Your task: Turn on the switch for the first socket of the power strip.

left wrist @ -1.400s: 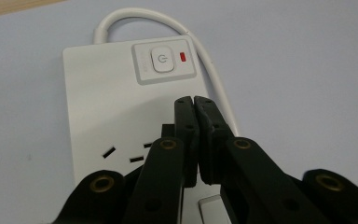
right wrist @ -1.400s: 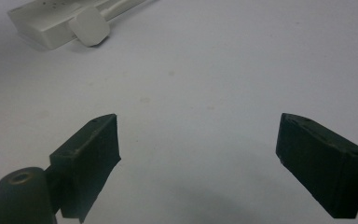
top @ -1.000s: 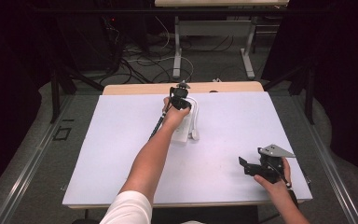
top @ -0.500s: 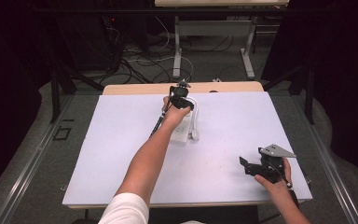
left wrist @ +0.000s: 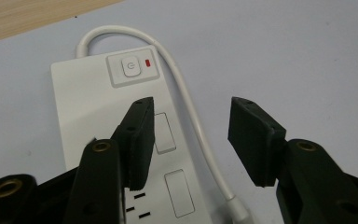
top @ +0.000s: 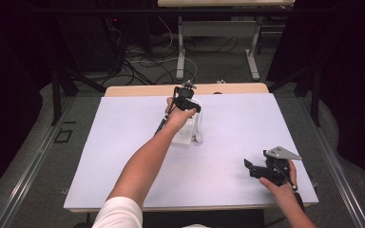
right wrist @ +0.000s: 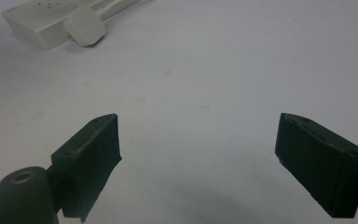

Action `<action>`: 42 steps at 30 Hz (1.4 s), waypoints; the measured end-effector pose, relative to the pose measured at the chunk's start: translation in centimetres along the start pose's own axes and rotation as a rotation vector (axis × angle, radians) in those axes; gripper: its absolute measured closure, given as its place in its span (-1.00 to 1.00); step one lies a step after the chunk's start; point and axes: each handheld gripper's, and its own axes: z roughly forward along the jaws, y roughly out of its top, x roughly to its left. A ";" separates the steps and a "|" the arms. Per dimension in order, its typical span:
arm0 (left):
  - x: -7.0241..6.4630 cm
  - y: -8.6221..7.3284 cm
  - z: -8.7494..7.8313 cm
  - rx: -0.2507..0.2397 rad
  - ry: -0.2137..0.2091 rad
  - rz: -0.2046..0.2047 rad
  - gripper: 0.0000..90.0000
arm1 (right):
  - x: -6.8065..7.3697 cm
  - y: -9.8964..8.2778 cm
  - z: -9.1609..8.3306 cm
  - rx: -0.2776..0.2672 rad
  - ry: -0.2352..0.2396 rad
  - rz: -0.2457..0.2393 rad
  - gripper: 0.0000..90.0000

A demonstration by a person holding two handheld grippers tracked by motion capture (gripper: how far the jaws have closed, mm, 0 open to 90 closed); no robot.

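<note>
The white plastic power strip (left wrist: 93, 107) lay flat right under the left tongs (left wrist: 191, 116), its white cord (left wrist: 193, 116) running beneath the gap. Those jaws had just been opening, stood half apart and gripped nothing. The right tongs (right wrist: 198, 140) gaped empty, well apart from the strip. A lowered pad might snag the cord and drag the strip across the pale table (left wrist: 307, 56)

Lab-like recording room: dark curtains, floor cables (top: 142, 61), bare white table (top: 247, 123), metal desk legs (top: 180, 47) behind.
</note>
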 end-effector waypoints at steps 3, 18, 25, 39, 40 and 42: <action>-0.1 -0.1 -0.2 0.000 -0.001 0.010 0.06 | 0.0 0.0 0.0 0.003 0.001 0.003 -0.70; -0.3 0.0 -2.5 -0.027 -0.031 0.086 -0.18 | 0.3 0.0 -0.3 -0.001 -0.003 0.002 -0.70; -0.2 -0.2 -4.1 -0.042 -0.055 0.069 -0.16 | 0.3 0.1 -0.1 -0.025 -0.014 -0.013 -0.70; 0.6 -1.8 -7.5 -0.073 -0.086 0.059 -0.34 | 0.5 0.3 -0.4 -0.009 0.011 -0.003 -0.70; 0.6 -1.9 -7.8 -0.076 -0.088 0.056 -0.36 | 0.4 0.3 -0.3 -0.012 0.010 -0.009 -0.70; 0.6 -2.2 -8.2 -0.082 -0.096 0.046 -0.43 | 0.5 0.3 -0.4 -0.009 0.009 -0.010 -0.70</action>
